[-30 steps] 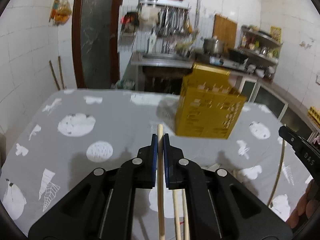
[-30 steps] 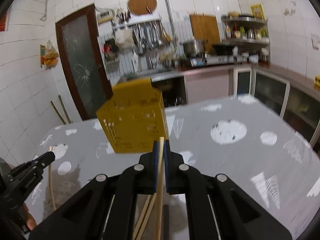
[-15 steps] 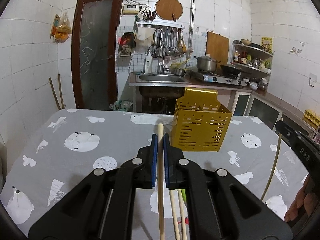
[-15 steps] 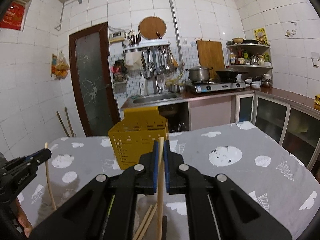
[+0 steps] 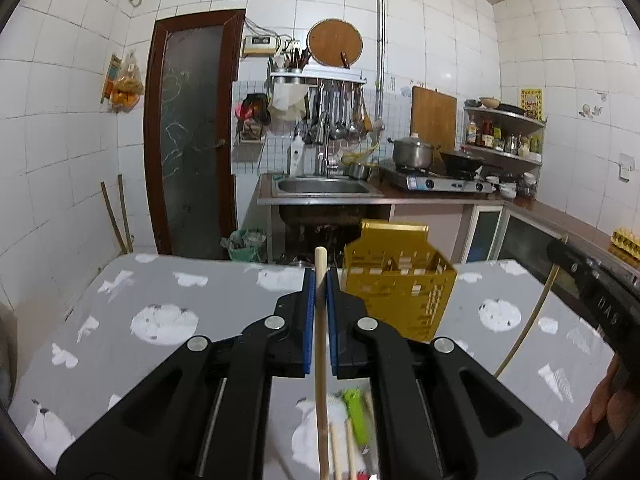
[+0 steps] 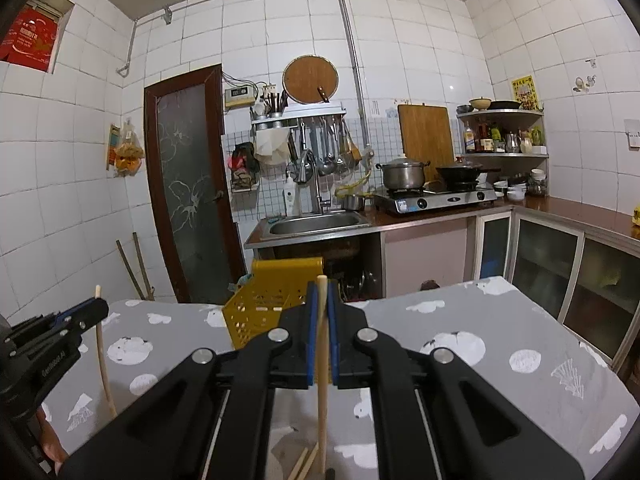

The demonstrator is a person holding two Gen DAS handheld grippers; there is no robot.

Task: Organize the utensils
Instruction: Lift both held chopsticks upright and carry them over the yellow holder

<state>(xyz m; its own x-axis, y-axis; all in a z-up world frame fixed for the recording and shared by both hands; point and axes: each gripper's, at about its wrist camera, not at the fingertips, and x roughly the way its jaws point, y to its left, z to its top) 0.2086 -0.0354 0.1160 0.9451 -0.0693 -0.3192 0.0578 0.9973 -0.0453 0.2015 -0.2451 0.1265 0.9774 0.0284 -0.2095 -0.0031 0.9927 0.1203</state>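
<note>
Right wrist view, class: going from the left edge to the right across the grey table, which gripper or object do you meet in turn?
Black left gripper clamping a pale wooden chopstick → yellow perforated plastic utensil basket → right gripper clamping a second wooden chopstick, over the grey patterned tablecloth.

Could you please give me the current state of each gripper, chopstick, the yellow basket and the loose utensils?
Left gripper: shut on a chopstick.
Left chopstick: clamped, lifted.
Right gripper: shut on a chopstick.
Right chopstick: clamped, lifted.
Yellow basket: on the table, tilted in view.
Loose utensils: lying on the table.
</note>
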